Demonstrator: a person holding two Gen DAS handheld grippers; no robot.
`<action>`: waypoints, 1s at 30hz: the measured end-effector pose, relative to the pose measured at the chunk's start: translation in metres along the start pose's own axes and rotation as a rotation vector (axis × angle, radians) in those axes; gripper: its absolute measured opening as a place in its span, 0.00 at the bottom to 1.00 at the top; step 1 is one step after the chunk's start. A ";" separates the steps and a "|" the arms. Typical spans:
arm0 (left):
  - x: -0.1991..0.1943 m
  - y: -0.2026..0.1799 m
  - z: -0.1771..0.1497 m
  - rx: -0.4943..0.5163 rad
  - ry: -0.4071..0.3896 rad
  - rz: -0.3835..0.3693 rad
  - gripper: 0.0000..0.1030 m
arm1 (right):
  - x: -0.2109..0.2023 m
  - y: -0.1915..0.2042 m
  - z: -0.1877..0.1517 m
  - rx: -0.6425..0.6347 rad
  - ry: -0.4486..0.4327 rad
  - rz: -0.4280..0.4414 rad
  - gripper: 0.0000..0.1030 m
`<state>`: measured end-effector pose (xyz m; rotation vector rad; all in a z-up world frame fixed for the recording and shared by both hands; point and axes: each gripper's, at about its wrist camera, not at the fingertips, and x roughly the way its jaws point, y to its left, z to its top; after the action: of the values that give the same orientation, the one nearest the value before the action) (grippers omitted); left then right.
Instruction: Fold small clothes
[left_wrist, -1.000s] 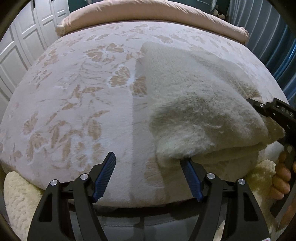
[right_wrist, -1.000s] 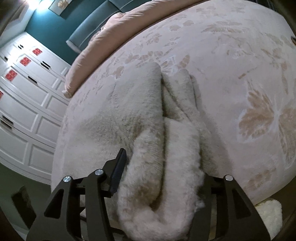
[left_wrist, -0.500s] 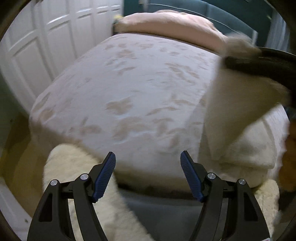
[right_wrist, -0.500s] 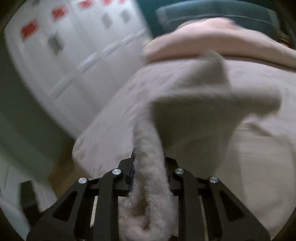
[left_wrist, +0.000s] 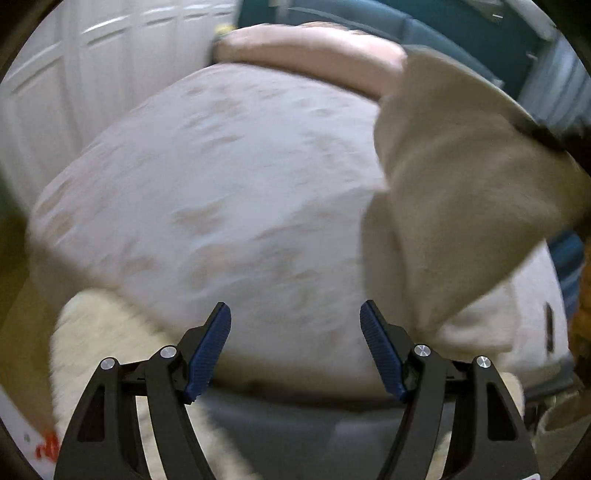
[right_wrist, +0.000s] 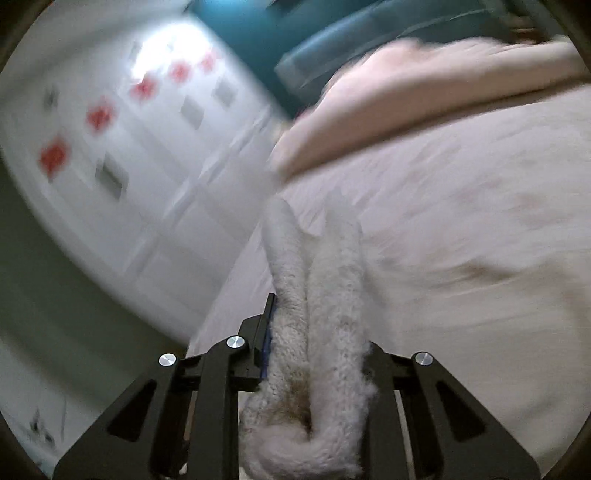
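Left wrist view: the left tongs (left_wrist: 295, 350) occupy the lower centre of the frame, blue pads spread wide with nothing between them. Beyond them lies the bed (left_wrist: 229, 192) with its pale patterned cover. At the right of the frame the fleecy cream garment (left_wrist: 454, 192) hangs lifted above the bed, its lower part trailing onto the cover. A pink bolster (left_wrist: 314, 48) crosses the top of the frame; white wardrobe doors (left_wrist: 74, 85) fill the upper left.

Right wrist view: the right tongs (right_wrist: 317, 354), lower centre, pinch a bunched fold of the fleecy cream garment (right_wrist: 332, 295) between their pads. The picture is blurred.
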<state>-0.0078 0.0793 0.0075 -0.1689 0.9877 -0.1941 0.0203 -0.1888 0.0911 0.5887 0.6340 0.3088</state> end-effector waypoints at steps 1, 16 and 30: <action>0.003 -0.016 0.004 0.023 -0.006 -0.029 0.67 | -0.028 -0.026 0.000 0.031 -0.034 -0.037 0.18; 0.116 -0.187 -0.005 0.245 0.115 -0.005 0.70 | -0.062 -0.227 -0.107 0.366 0.072 -0.279 0.29; 0.121 -0.182 -0.010 0.245 0.103 0.024 0.73 | -0.032 -0.232 -0.039 0.174 0.096 -0.380 0.40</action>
<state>0.0333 -0.1265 -0.0540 0.0772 1.0588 -0.3021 -0.0077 -0.3712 -0.0587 0.6077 0.8548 -0.0764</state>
